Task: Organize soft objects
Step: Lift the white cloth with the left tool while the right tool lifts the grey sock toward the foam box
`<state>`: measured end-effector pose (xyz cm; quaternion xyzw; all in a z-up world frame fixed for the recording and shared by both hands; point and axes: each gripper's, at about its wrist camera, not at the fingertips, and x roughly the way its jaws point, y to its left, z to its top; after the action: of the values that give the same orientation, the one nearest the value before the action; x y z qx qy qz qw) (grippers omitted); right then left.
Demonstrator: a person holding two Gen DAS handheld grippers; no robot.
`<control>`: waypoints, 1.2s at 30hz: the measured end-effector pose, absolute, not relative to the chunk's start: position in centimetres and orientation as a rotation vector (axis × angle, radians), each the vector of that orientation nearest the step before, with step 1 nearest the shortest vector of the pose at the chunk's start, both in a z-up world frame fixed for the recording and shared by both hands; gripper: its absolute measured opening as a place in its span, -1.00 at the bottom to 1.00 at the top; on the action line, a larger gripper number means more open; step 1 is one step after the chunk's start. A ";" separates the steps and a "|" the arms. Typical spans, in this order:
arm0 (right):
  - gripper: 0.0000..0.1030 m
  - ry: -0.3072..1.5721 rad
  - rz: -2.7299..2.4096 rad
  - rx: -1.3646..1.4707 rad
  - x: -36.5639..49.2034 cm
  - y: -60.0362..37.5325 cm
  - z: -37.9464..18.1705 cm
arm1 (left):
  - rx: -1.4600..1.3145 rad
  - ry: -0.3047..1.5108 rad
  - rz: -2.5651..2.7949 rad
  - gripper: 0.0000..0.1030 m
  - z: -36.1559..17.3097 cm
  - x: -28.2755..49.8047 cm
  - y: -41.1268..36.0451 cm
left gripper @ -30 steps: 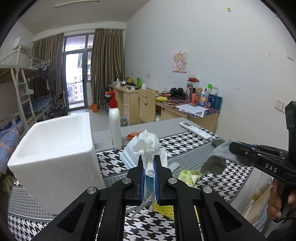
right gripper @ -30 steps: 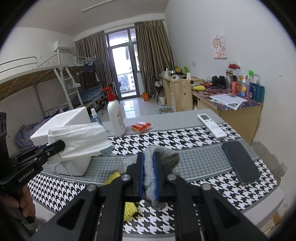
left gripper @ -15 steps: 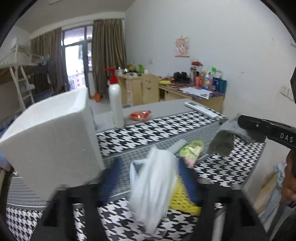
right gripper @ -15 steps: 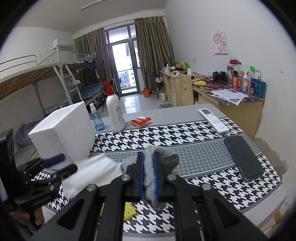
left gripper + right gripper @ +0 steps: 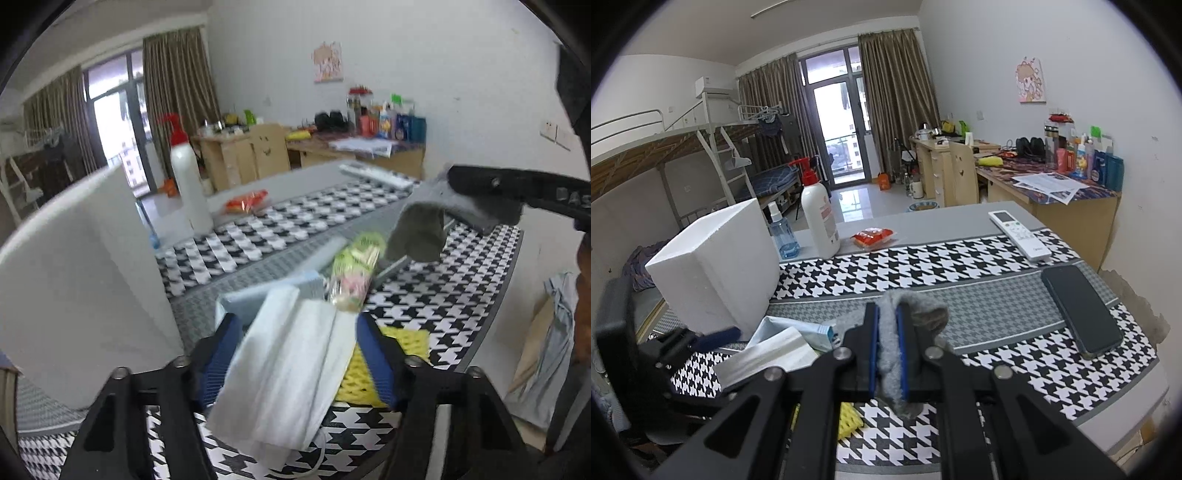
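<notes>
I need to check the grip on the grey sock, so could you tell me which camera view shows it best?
The right wrist view: the grey sock sits sharp and centred, pinched between the right gripper's blue pads. The left wrist view shows it only from the side, blurred, hanging from that gripper.

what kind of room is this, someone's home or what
Most likely a shared dorm room: a metal bunk bed with a ladder along one wall, wooden study desks cluttered with bottles and papers along the other, and a curtained balcony door at the far end.
</notes>
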<state>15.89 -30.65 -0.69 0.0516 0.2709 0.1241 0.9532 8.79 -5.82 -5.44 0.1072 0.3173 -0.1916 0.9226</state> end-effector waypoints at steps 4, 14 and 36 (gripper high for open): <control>-0.76 0.557 0.247 0.114 15.7 -30.9 -0.9 | 0.266 0.706 -0.394 0.10 -6.7 9.6 -6.1; -0.76 0.551 0.234 0.117 15.4 -31.1 -0.6 | 0.289 0.768 -0.408 -0.90 -7.5 9.6 -6.2; -0.76 0.484 0.264 0.085 14.5 -30.1 2.0 | 0.194 0.581 -0.433 -0.96 0.7 7.4 -4.0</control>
<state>14.49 -30.08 1.97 0.0420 0.2388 0.1304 0.9614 7.39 -4.00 0.72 0.0949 0.2835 -0.2117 0.9305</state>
